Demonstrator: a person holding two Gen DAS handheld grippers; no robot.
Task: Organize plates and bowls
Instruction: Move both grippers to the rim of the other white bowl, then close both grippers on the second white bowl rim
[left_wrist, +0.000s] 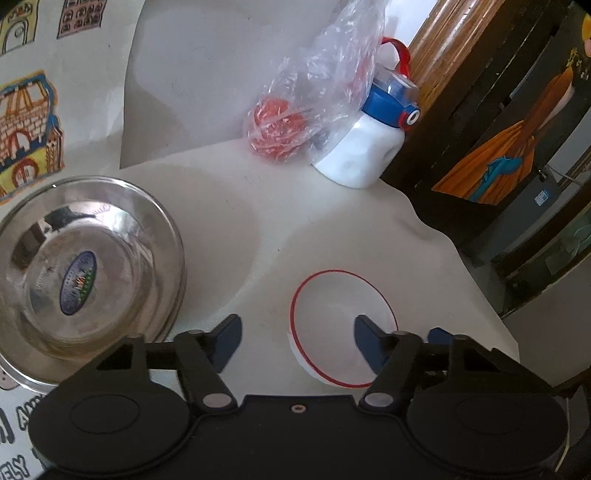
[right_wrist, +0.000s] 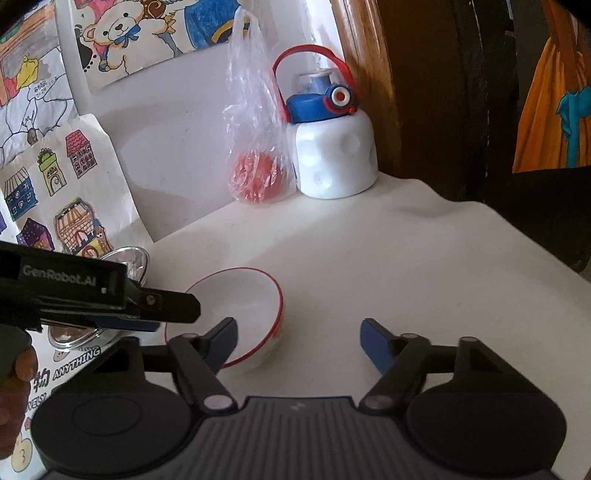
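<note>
1. Far left, on the table (left_wrist: 258, 206): steel bowl (left_wrist: 85, 280), upright, sticker visible inside, resting partly on printed paper (right_wrist: 70, 354). Well apart from the white bowl.
2. Left claw (left_wrist: 297, 341): spread wide, holding nothing. Left finger over bare table beside the steel bowl; right finger above the interior of the white bowl (left_wrist: 341, 325), so the near-left rim lies between the fingers. Contact with the rim: cannot tell.
3. Centre: white bowl with red rim, upright, empty, close to the near table edge.
4. Right claw (right_wrist: 298, 341): also wide and empty. Left finger over the bowl's near rim, right finger over bare table.
5. Back right: plastic bag (right_wrist: 255, 147) with something red inside, touching a white bottle (right_wrist: 334, 158) with a blue cap; clear of the work area.
6. Risks, judged from this layout:
   - Both claws crowd one bowl; likely collision if both close together.
   - Thin rim pinch on smooth ceramic; likely tilt or slip on lifting.
   - Bowl near the table edge; a nudge outward probably drops it.
   - Hard set-down into the steel bowl may chip the ceramic.
</note>
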